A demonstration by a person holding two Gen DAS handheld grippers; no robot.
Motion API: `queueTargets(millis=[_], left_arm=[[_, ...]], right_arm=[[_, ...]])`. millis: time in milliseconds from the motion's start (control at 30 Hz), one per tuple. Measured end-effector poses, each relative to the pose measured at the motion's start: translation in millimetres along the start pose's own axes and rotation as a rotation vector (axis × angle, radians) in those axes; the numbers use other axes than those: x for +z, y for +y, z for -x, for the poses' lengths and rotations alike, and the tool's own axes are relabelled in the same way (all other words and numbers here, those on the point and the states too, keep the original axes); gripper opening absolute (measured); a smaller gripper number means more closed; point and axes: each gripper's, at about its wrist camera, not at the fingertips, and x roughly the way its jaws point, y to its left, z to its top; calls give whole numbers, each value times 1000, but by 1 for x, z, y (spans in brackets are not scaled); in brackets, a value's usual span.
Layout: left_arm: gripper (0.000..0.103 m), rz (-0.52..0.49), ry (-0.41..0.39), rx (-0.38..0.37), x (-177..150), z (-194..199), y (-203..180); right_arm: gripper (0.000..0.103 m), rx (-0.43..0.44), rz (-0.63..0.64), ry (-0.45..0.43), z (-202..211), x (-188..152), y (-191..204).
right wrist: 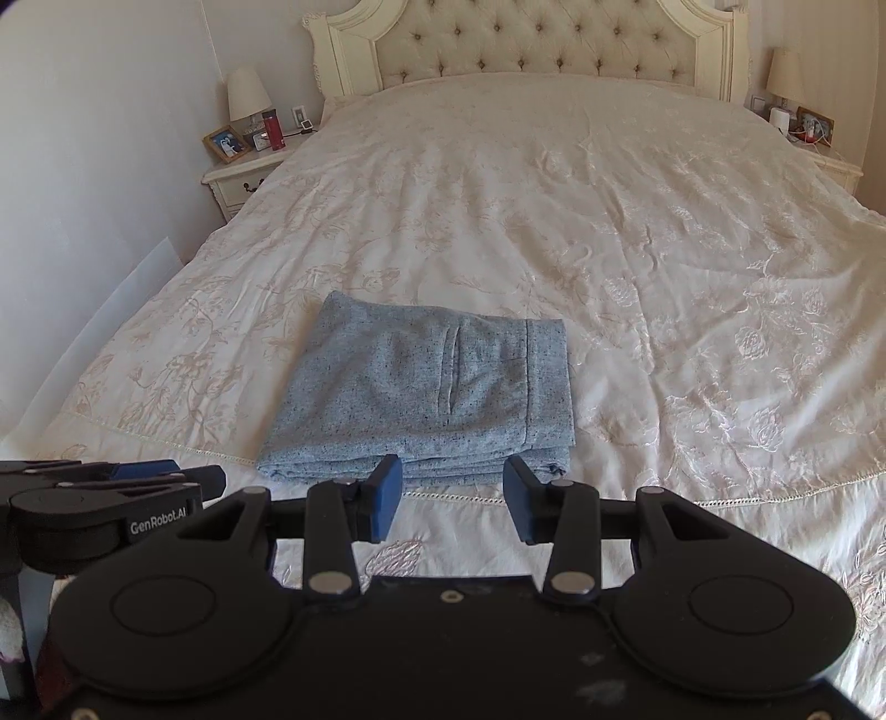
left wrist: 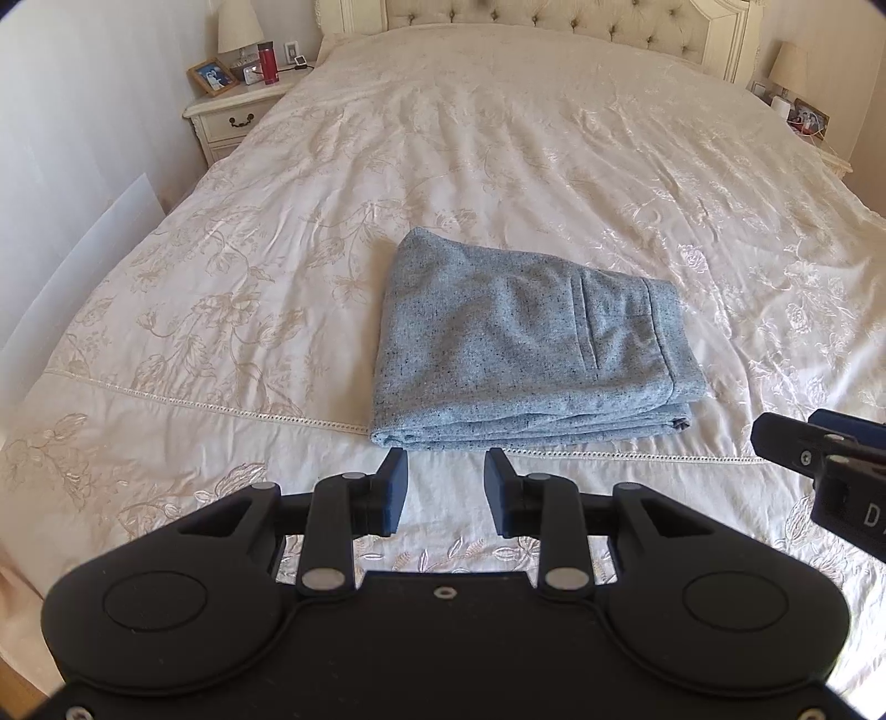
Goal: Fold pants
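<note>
Grey speckled pants (left wrist: 520, 343) lie folded into a compact stack on the cream bedspread (left wrist: 498, 155), a back pocket and the waistband facing up. The same pants (right wrist: 426, 387) show in the right wrist view. My left gripper (left wrist: 446, 471) hovers just short of the stack's near edge, open, nothing between its blue pads. My right gripper (right wrist: 451, 479) is also open and empty, above the near edge of the stack. Each gripper appears in the other's view: the right gripper (left wrist: 814, 454) at the right border, the left gripper (right wrist: 138, 482) at the left border.
A tufted headboard (right wrist: 531, 50) stands at the far end of the bed. The left nightstand (left wrist: 232, 113) carries a lamp, a photo frame and a red bottle (left wrist: 268, 63). The right nightstand (right wrist: 830, 160) holds another lamp and small items. A white wall (right wrist: 83, 166) runs along the left.
</note>
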Motion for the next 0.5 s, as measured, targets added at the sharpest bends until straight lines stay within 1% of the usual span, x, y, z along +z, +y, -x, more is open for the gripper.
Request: queueTargets(millis=[233, 500], left_arm=[[40, -7, -13, 2, -2, 7, -3], [40, -6, -8, -1, -3, 8, -3]], right_arm=[[43, 5, 7, -10, 7, -2, 3], [43, 9, 6, -6, 9, -4, 4]])
